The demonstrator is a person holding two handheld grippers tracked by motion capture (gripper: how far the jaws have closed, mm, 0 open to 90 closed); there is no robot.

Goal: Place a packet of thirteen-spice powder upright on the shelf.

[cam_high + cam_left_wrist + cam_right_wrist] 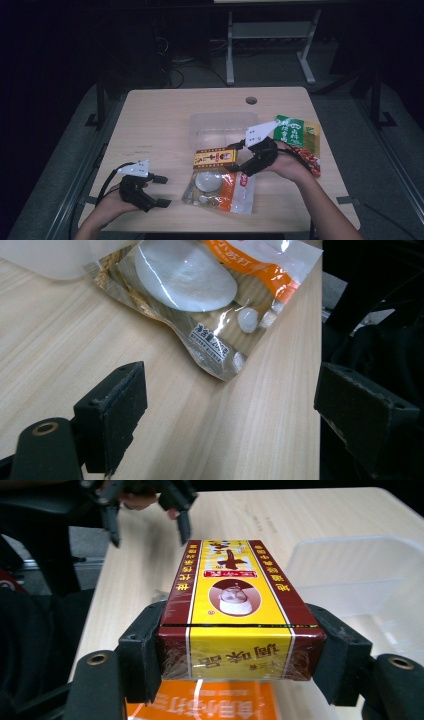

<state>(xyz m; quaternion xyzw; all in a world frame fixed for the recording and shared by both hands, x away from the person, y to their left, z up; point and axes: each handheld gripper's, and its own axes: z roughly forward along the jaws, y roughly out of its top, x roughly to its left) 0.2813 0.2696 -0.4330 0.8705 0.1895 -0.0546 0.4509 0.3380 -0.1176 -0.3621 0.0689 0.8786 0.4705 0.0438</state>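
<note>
My right gripper (231, 159) is shut on one end of a yellow and maroon box (215, 157), holding it level just above the table. In the right gripper view the pads (142, 655) press on both long sides of the box (235, 595). Under it lies a clear snack bag (218, 189) with an orange label and a white round piece inside. My left gripper (162, 190) stands open over bare table at the front left, with nothing between its jaws. In the left gripper view the bag (200, 290) lies ahead of the left gripper (230, 410), near the table's front edge.
A clear plastic container (222, 127) stands behind the box at mid-table. A green packet (295, 131) and a red packet (309, 159) lie at the right, beside the right hand. A round hole (251, 100) sits near the table's far edge.
</note>
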